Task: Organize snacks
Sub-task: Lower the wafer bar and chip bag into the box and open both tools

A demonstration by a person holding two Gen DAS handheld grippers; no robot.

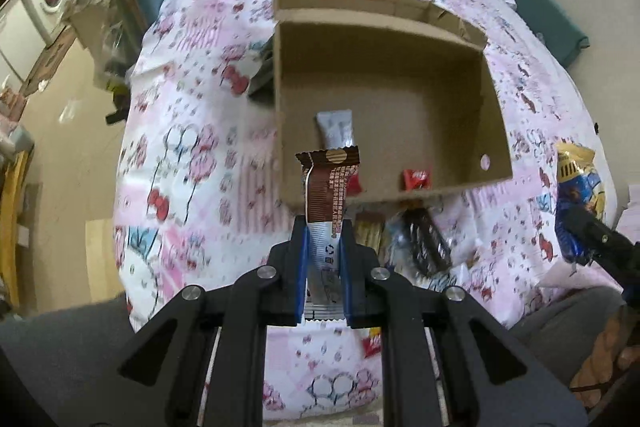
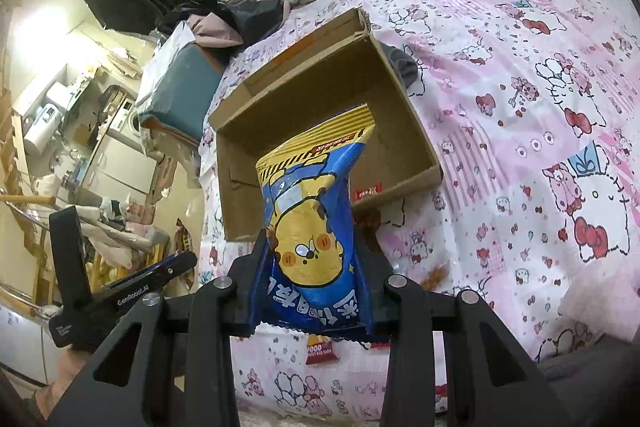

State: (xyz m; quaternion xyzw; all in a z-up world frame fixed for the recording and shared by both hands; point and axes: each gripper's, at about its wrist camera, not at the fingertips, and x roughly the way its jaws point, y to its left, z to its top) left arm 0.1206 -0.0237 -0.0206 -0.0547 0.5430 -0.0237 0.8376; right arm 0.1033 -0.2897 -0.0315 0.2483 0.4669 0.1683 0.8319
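- The left claw [image 1: 323,233] pinches a brown snack bar [image 1: 328,187]; the bar sticks up in front of the cardboard box [image 1: 384,87]
- The right claw [image 2: 310,267] pinches a blue chip bag [image 2: 316,219]; the bag is held above the bed [image 2: 520,107], near the box

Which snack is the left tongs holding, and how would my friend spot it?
Find the pink cartoon bedspread with the open cardboard box on it. Just before the box's near wall, the left tongs pinch a long thin bar standing upright. Its brown-and-white wrapper with a round gold mark on top sets it apart from the grey packet and red packet inside the box.
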